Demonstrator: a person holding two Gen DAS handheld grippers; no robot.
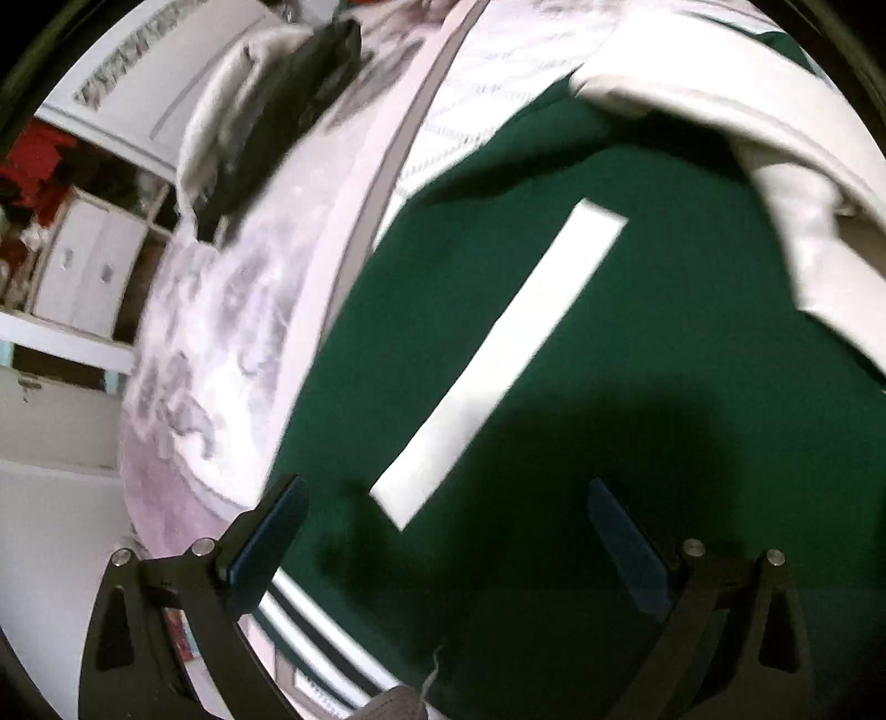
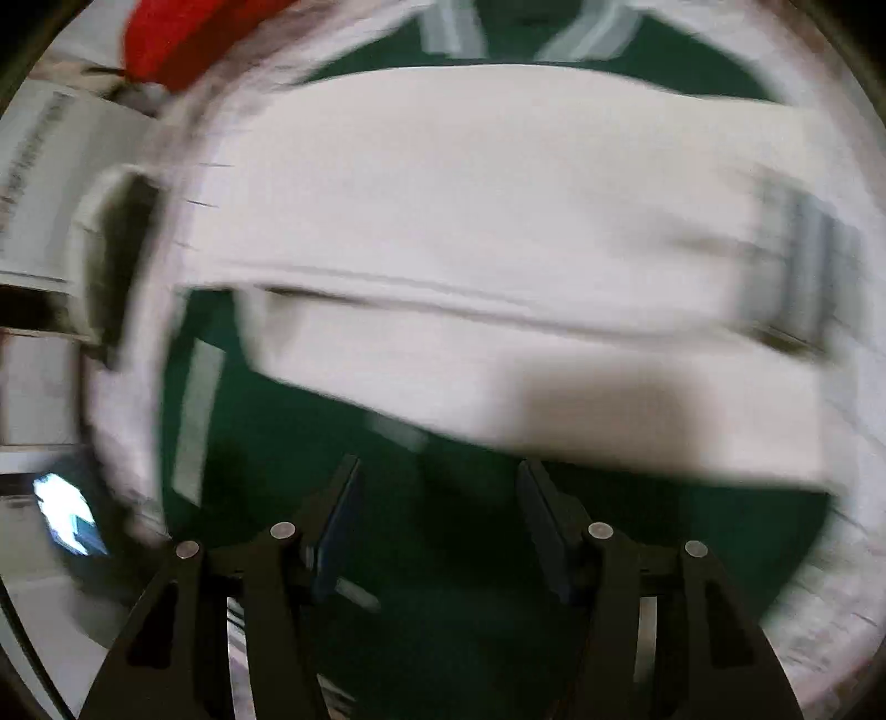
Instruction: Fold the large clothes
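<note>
A dark green garment [image 1: 637, 387] with a white stripe [image 1: 498, 360] and white sleeves [image 1: 803, 221] lies spread on a bed. My left gripper [image 1: 443, 498] hovers over its green body, jaws wide open and empty, near the striped hem [image 1: 310, 626]. In the right wrist view the same garment [image 2: 421, 554] shows blurred, with a white sleeve [image 2: 498, 249] folded across the green body. My right gripper [image 2: 437, 482] is open and empty just above the green cloth below that sleeve.
A grey-and-white patterned bedspread [image 1: 221, 332] lies under the garment. A dark folded item [image 1: 288, 111] sits on a pillow at the bed's far end. White cabinets [image 1: 83, 277] stand beside the bed. Something red [image 2: 183, 39] lies beyond the garment's collar.
</note>
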